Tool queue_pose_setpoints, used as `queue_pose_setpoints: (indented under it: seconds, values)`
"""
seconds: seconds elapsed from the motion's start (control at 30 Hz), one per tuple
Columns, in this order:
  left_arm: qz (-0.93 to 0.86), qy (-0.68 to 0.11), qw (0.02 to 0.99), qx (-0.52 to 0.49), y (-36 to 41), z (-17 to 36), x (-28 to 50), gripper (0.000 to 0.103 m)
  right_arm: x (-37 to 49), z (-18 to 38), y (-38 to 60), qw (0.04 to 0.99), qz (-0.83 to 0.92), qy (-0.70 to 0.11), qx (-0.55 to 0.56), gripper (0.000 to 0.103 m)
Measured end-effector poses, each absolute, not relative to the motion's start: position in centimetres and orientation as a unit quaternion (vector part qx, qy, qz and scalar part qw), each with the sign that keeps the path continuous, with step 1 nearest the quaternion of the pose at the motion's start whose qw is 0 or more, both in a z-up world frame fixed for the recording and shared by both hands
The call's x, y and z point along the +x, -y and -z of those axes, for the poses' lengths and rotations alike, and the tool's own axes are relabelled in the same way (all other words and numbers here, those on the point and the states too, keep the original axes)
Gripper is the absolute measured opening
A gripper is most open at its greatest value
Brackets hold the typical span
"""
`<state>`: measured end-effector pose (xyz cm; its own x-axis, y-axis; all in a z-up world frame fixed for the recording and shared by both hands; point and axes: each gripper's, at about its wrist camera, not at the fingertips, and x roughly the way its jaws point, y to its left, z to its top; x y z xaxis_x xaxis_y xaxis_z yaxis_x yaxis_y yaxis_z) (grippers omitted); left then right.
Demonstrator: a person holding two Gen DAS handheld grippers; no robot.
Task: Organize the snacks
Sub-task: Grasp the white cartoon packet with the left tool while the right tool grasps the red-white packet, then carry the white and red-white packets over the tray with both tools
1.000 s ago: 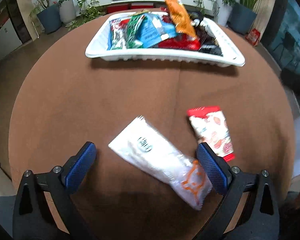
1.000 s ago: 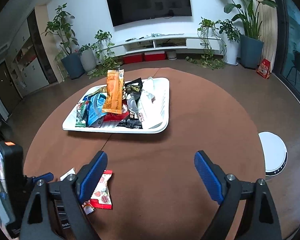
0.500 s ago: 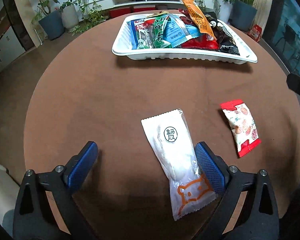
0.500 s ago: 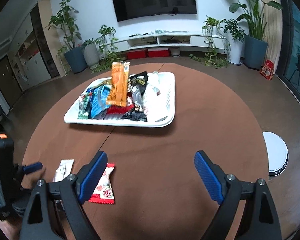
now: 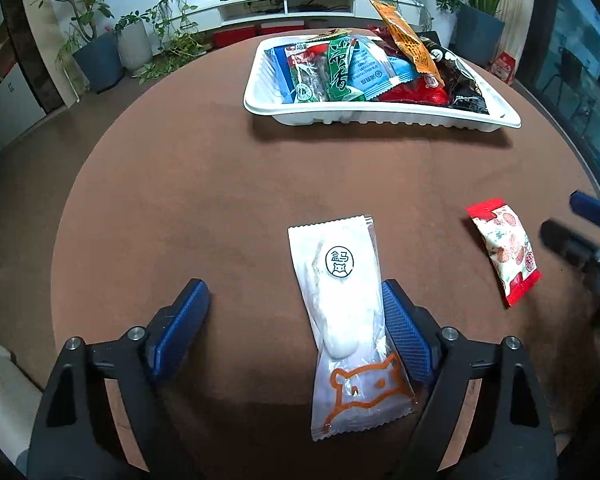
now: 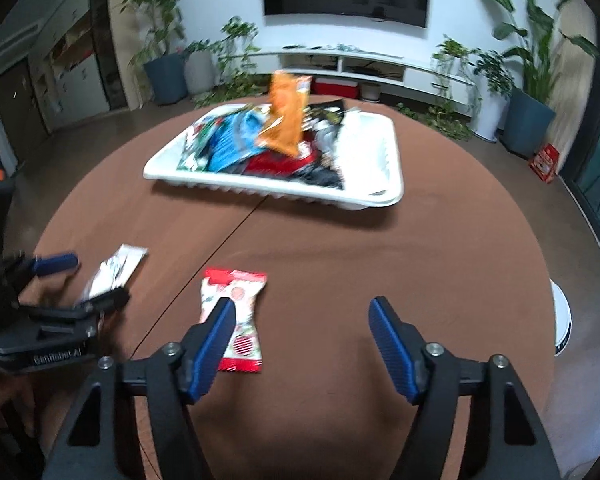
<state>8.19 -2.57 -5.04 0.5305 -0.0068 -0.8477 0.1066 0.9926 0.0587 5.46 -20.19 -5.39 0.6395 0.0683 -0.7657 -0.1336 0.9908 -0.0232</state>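
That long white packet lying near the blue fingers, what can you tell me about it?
The white packet is a sealed, glossy plastic wrapper with crimped ends, lying flat on the brown table. A round black logo sits near its far end, and an orange animal outline on its clear near end. A pale, lumpy snack shows inside. It lies lengthwise between the open fingers of the left gripper, close against the right-hand finger; whether they touch is unclear. Nothing holds it.

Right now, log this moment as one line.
left gripper: open, by white packet | right gripper: open, near red packet | tray: full
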Motion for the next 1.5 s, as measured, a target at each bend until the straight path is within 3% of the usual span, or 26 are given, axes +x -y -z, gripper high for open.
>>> queue_pose_setpoints:
  seconds: [0.1,0.2,0.3,0.43,0.53,0.83,0.9,1.03,1.27,1.5]
  values:
    - [0.035,-0.479,0.875,0.059,2.5,5.1,8.4,0.086,5.8,6.0,19.5,0.9,-0.056,-0.429,-0.042,0.069]
    - [0.06,-0.473,0.877,0.051,2.4,5.1,8.4,0.071,5.9,6.2,19.0,0.898,-0.06,-0.434,-0.04,0.069]
    - [0.076,-0.47,0.879,0.042,2.3,5.2,8.5,0.067,6.0,6.5,18.5,0.896,-0.066,-0.437,-0.042,0.069]
    - [0.088,-0.463,0.881,0.049,2.5,5.0,8.4,0.048,6.0,6.8,17.9,0.893,-0.067,-0.444,-0.042,0.069]
    - [0.093,-0.461,0.881,0.05,2.6,5.0,8.4,0.042,5.9,6.8,17.7,0.893,-0.067,-0.445,-0.032,0.069]
    - [0.105,-0.458,0.881,0.045,2.4,5.1,8.6,0.04,6.3,7.6,17.1,0.886,-0.064,-0.457,-0.032,0.069]
    - [0.108,-0.459,0.881,0.045,2.3,5.1,8.6,0.04,6.3,7.4,17.2,0.887,-0.065,-0.456,-0.034,0.056]
    - [0.113,-0.458,0.881,0.048,2.3,5.1,8.5,0.04,6.3,7.3,17.4,0.887,-0.066,-0.456,-0.035,0.042]
    - [0.123,-0.458,0.88,0.034,2.0,5.0,8.6,0.029,6.3,7.0,17.8,0.886,-0.077,-0.456,-0.014,0.038]
    - [0.127,-0.452,0.883,0.026,2.0,4.5,8.5,0.026,6.1,5.8,18.3,0.897,-0.082,-0.435,0.003,0.038]
